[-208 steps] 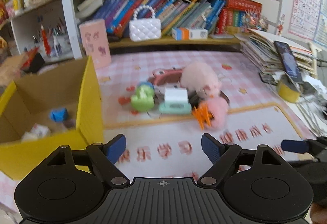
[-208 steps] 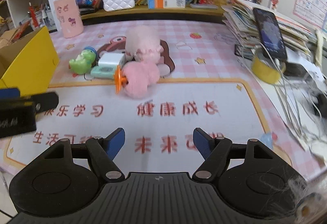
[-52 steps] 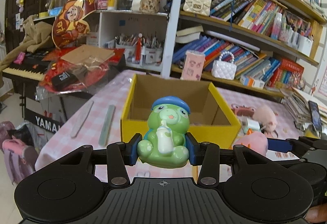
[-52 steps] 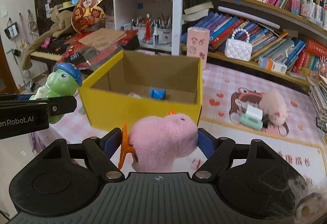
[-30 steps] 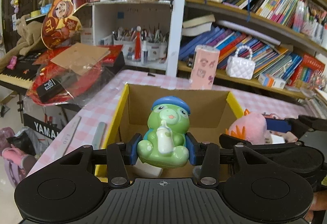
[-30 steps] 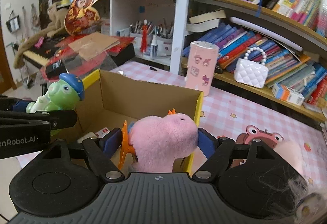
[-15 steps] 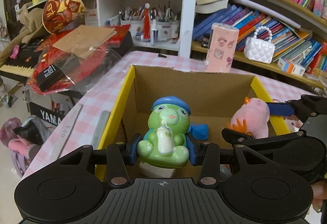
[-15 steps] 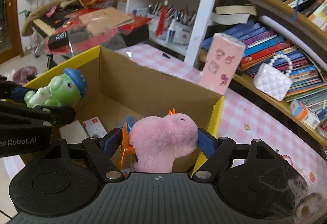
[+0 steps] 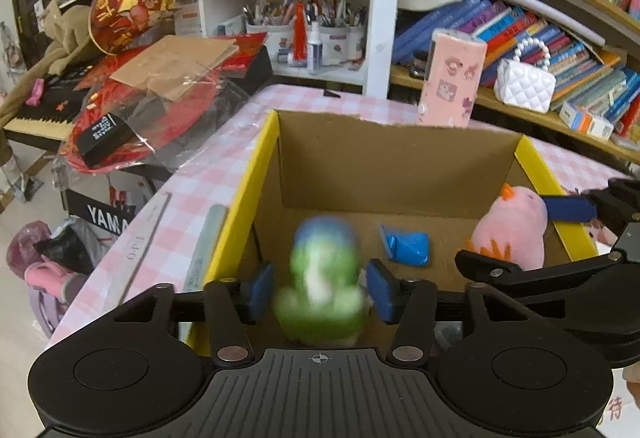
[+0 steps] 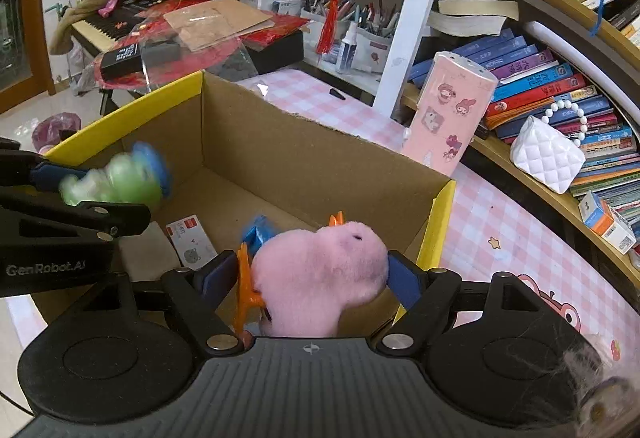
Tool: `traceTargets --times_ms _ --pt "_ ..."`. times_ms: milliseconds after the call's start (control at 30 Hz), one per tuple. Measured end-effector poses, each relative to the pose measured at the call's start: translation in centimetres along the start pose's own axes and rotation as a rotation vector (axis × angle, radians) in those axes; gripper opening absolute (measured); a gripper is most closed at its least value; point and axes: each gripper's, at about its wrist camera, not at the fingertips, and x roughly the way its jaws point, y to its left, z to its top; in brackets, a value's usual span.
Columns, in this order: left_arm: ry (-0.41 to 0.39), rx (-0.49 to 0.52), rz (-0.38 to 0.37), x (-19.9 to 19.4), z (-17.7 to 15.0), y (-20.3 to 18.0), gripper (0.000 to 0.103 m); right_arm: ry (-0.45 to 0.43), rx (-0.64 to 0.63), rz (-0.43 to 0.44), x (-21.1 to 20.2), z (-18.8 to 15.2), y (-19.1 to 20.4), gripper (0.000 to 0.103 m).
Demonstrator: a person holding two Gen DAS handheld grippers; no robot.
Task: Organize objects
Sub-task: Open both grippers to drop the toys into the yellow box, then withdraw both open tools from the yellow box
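Observation:
A yellow cardboard box [image 9: 256, 166] [image 10: 132, 110] stands open on the pink checked table. My left gripper [image 9: 318, 288] is over its near left part with jaws spread. The green frog toy [image 9: 322, 286] with a blue cap is blurred between the pads, clear of them, dropping into the box; it also shows in the right wrist view [image 10: 120, 178]. My right gripper [image 10: 308, 278] is shut on the pink plush toy [image 10: 320, 278] with orange feet, over the box's right side; the plush shows in the left wrist view [image 9: 508, 226] too. A blue packet [image 9: 406, 248] and a card [image 10: 192, 242] lie inside.
A pink sticker-covered canister [image 9: 450, 78] stands behind the box. A white quilted purse [image 9: 524, 84] and rows of books fill the shelf behind. Two nail files [image 9: 204, 242] lie left of the box. A keyboard with red bags [image 9: 132, 110] sits beyond the table's left edge.
My left gripper has opened and the green frog toy is falling from it into the box. Both grippers have moved further over the box. The right gripper still holds the pink plush.

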Motion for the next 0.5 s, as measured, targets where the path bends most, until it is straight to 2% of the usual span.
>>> traceTargets --times_ms 33,133,500 --pt "-0.013 -0.007 -0.002 -0.3 0.0 0.1 0.064 -0.008 0.01 -0.001 -0.1 0.0 -0.1 0.078" --pt "-0.049 -0.013 -0.023 -1.4 0.1 0.3 0.07 -0.029 0.038 -0.003 -0.5 -0.1 -0.4 0.078" --pt "-0.172 -0.01 -0.041 -6.4 -0.3 0.7 0.072 -0.147 0.115 -0.05 -5.4 -0.3 0.4 0.078"
